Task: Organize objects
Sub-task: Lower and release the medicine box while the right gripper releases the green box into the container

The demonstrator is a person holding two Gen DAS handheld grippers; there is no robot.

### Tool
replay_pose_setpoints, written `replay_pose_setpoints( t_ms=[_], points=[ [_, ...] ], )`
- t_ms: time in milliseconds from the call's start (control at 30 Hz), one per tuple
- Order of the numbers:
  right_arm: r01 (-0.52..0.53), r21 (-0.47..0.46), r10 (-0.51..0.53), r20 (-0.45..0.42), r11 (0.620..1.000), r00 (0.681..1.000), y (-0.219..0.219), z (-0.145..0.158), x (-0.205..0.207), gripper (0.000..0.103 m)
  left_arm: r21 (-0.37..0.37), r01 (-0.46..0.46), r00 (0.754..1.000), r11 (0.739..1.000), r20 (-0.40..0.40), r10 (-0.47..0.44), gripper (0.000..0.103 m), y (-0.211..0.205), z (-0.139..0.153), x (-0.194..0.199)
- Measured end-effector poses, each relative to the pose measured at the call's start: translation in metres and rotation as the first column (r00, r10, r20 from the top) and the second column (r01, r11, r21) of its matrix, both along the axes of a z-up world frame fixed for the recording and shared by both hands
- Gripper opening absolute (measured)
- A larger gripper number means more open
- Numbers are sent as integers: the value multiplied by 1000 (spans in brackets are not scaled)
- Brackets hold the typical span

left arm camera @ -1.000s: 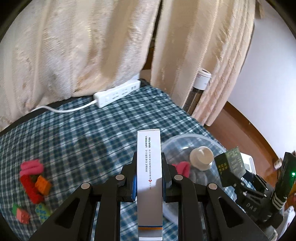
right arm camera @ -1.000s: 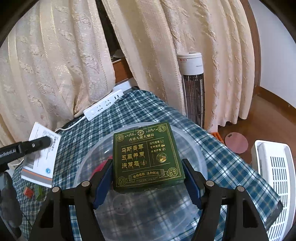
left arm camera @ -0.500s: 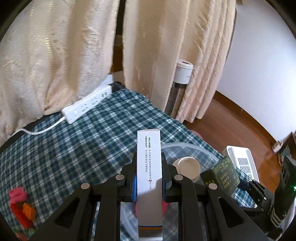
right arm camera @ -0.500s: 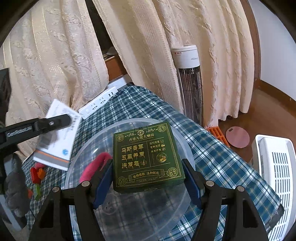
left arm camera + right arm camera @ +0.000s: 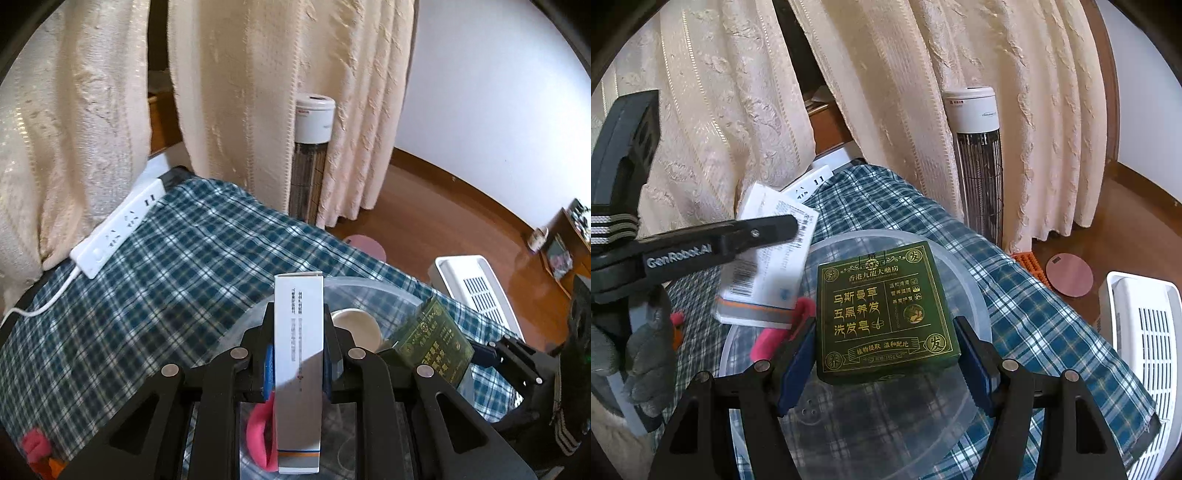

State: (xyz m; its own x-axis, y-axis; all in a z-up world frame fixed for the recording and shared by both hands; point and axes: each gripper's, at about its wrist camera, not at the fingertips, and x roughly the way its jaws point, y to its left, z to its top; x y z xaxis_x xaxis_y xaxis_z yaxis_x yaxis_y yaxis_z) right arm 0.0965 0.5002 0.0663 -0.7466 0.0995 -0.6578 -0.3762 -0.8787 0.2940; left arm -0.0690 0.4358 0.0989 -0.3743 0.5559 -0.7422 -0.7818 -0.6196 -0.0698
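The right gripper [image 5: 884, 363] sits low centre in its own view, its blue-padded fingers [image 5: 796, 373] clamped on a green box [image 5: 884, 312]; gold Chinese characters cover the lid, among them 香港 in the top line and three larger rows at left. Beneath it lies a clear bowl [image 5: 975, 291] on the plaid bench [image 5: 1034, 325]. At left centre the left gripper [image 5: 790, 227], its arm lettered "GenRobot.AI", has its fingers clamped on a white box [image 5: 768, 266] with a barcode and an orange band, held over the bowl's left rim; a gloved hand [image 5: 639, 365] shows at lower left. In the left view the white box [image 5: 298, 354] stands centre, its small print too blurred to read; a pink item [image 5: 258, 435] lies below it.
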Motion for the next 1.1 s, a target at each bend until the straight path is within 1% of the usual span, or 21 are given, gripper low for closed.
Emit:
replay_pose_setpoints(
  t_ms=[67,200,367,433,667,800,967,1000,1033,1100],
  points=[
    [-1,1,1,1,1000,1000,0,0,0,74,1,8,1000,1000,4,-8,20,2,-1,-1],
    [-4,1,4,3,1000,1000,-2,2,-2,74,-3,-12,1000,1000,5,12,22,1,-3,-5],
    [-10,4,10,0,1000,1000,-5,4,-4,74,-9,-57,998,998,-9,57,29,-6,-5,-11],
    [-11,6,11,-3,1000,1000,-6,5,-4,74,-11,-68,998,998,-18,68,35,-9,-5,-12],
    [-12,8,12,-3,1000,1000,-6,5,-4,74,-49,-124,990,991,-76,120,37,-18,-9,-12],
    [-13,9,13,-2,1000,1000,-6,6,-6,74,-52,-151,987,987,-70,147,37,-25,-13,-14],
    [-12,16,12,-4,1000,1000,-5,9,-12,74,-33,-183,982,983,-54,181,38,-38,-11,-13],
    [-12,17,12,-4,1000,1000,-4,9,-13,74,-30,-189,981,982,-51,187,42,-40,-10,-12],
    [-11,17,11,-3,1000,1000,-4,9,-13,74,-28,-194,980,981,-49,192,49,-42,-9,-12],
    [-7,16,7,0,1000,1000,-3,9,-16,75,-19,-205,978,979,-53,204,55,-47,-7,-8]
  ],
)
